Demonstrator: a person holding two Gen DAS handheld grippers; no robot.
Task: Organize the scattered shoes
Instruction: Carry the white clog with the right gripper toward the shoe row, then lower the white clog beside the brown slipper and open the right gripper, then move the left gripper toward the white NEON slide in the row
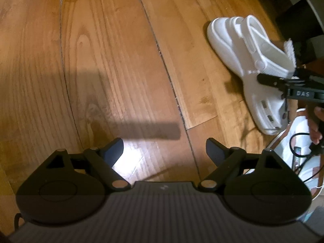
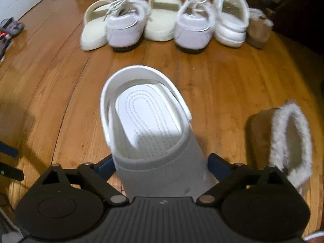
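Your right tongs (image 2: 162, 165) stand open astride the white clog (image 2: 147, 125), light, springy foam; pinch its sidewalls. Left tongs (image 1: 164, 150) open, empty.

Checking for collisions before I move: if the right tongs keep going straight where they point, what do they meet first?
Most likely the white clog. It already lies between the open right tongs, toe end under them. Going straight on would press into its upper, though depth is hard to judge.

Both grippers — left (image 1: 164, 151), right (image 2: 160, 166) — fingers spread.
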